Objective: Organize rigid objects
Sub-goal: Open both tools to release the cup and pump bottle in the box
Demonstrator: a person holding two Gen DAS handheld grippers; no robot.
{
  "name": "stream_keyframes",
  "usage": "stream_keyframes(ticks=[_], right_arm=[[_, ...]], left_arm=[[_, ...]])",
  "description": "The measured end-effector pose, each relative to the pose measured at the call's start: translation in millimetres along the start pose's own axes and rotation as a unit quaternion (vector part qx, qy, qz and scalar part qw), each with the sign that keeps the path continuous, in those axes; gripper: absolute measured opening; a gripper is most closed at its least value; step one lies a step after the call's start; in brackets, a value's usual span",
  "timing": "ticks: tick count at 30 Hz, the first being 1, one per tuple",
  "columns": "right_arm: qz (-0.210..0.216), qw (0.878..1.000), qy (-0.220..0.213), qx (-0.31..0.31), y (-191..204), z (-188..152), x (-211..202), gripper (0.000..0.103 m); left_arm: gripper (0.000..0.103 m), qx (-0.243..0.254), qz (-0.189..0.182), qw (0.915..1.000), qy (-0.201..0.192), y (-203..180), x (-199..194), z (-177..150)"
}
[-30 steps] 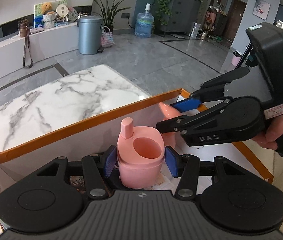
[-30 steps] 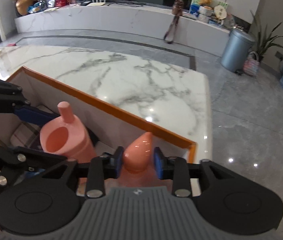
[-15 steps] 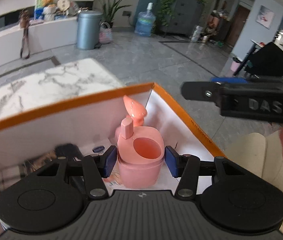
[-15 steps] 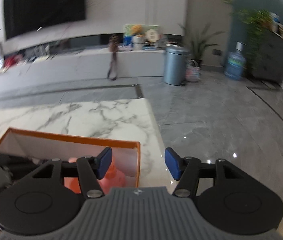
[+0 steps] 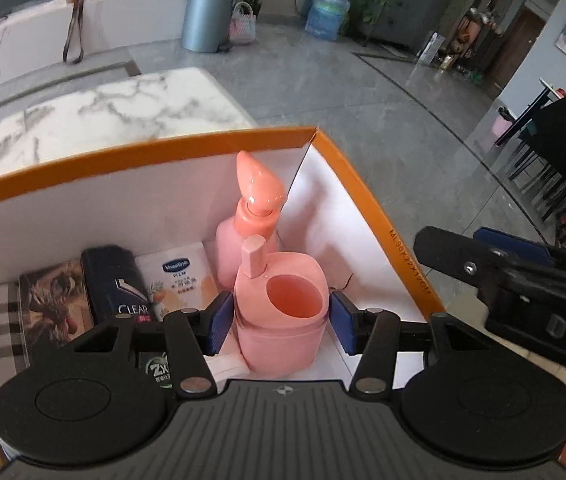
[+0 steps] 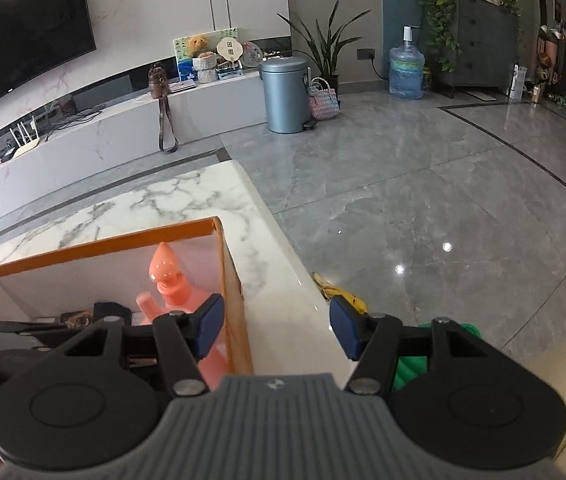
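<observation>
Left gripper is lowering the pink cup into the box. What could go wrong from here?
The pink cup held by the left gripper sits right against the pink pump bottle; lowering further might knock that bottle over. It may also land on the small white item beneath and settle tilted.

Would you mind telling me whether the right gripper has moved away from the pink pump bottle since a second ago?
Yes. The right gripper, jaws just opened and empty, has drawn back right of the orange box; the pink pump bottle stands inside, released.
</observation>
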State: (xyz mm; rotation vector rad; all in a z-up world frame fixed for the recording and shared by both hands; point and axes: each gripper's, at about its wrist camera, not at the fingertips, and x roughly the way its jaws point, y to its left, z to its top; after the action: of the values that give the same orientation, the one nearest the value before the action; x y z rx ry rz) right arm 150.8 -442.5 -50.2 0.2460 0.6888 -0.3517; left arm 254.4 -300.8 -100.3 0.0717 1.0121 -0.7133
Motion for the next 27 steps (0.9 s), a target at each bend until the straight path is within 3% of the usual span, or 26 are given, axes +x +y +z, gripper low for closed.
stream_keyframes(ticks=[5, 9, 13, 22, 27], right_arm=[[0.003, 1.0, 0.009, 0.003, 2.6, -4.0, -4.9, 0.06], [0.003, 1.0, 0.017, 0.007, 2.9, -6.5, -8.0, 0.06], [0.002, 1.0, 0.025, 0.006, 3.9, -9.6, -11.9, 0.06], [0.009, 1.0, 0.012, 0.013, 2.1, -11.5, -33.0, 0.061], [0.017, 1.0, -0.002, 0.018, 1.5, -8.9, -50.1, 0.066]], left_arm=[[0.06, 0.058, 0.02, 0.9977, 0.028, -16.5, 1.2, -3.3], [0.062, 0.078, 0.015, 0.9953, 0.056, -21.1, 1.0, -7.6], [0.073, 0.085, 0.013, 0.9924, 0.088, -22.7, 3.0, -14.1], [0.075, 0.1, 0.027, 0.9931, 0.055, -19.8, -43.4, -22.7], [0.075, 0.07, 0.039, 0.9967, -0.01, -3.6, -94.1, -20.4]])
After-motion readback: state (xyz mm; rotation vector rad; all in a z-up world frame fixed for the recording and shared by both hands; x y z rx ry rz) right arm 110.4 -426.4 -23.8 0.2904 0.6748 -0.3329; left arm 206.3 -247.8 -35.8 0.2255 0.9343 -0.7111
